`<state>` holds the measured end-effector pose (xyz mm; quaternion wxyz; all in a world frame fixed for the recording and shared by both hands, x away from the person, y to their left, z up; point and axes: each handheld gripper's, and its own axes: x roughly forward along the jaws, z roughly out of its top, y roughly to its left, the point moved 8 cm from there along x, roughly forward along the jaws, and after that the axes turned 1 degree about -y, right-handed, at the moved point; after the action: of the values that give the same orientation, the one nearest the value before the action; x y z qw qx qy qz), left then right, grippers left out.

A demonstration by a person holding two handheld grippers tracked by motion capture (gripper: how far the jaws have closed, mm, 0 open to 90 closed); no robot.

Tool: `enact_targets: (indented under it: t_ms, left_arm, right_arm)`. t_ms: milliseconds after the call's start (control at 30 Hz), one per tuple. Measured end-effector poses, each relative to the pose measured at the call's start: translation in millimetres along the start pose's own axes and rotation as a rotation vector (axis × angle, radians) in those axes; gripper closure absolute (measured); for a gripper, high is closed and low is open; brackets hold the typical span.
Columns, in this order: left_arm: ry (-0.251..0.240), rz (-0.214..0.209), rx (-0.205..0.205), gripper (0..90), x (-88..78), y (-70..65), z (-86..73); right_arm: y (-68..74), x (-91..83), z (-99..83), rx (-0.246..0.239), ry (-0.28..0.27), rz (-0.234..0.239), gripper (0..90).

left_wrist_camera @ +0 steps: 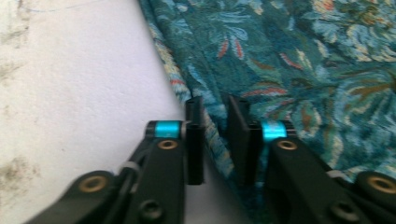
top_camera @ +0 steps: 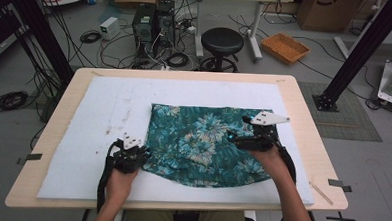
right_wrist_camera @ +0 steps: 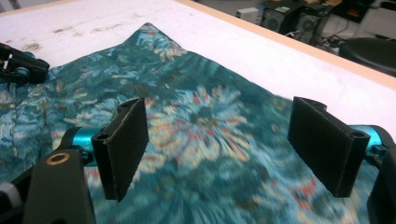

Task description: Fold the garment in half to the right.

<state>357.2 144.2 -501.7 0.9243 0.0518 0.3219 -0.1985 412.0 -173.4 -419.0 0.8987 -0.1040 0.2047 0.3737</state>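
Observation:
A teal cloth with a flower print [top_camera: 202, 141] lies spread on the white foam pad [top_camera: 114, 107]. My left gripper [top_camera: 143, 157] sits at the cloth's near left edge. In the left gripper view the cloth's hem [left_wrist_camera: 205, 56] runs between the jaws of the left gripper [left_wrist_camera: 215, 106], which stand narrow with a small gap still showing. My right gripper [top_camera: 233, 138] hovers over the right part of the cloth, pointing left. In the right gripper view the right gripper [right_wrist_camera: 224, 144] is wide open above the cloth [right_wrist_camera: 196, 121], with nothing between its pads.
The foam pad covers most of the wooden table [top_camera: 303, 125]. Bare foam [left_wrist_camera: 84, 84] lies left of the cloth. The left gripper [right_wrist_camera: 18, 65] shows far off in the right gripper view. A black stool [top_camera: 222, 41], cables and computers stand on the floor beyond.

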Motion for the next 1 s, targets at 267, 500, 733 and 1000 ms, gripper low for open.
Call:
enact_targets:
  t_ms: [267,500,733,1000]
  left_arm:
    - [0.015,-0.050,-0.058,87.8,-4.3,1.9,-2.5]
    - [0.007,-0.085,-0.075,87.7,-6.9,3.8,-5.2]
    - [0.005,-0.090,-0.079,87.7,-6.6,3.9,-5.0]
    - [0.016,-0.104,-0.080,87.6,-7.2,4.6,-4.9]
  right_arm:
    - [13.6,33.6,29.2,-0.029,0.035,0.058,20.6]
    - [33.2,74.7,51.6,-0.039,0.082,0.119,20.7]
    - [53.6,121.7,72.0,-0.043,0.119,0.164,20.7]
    - [75.0,178.7,82.4,-0.074,0.174,0.183,20.9]
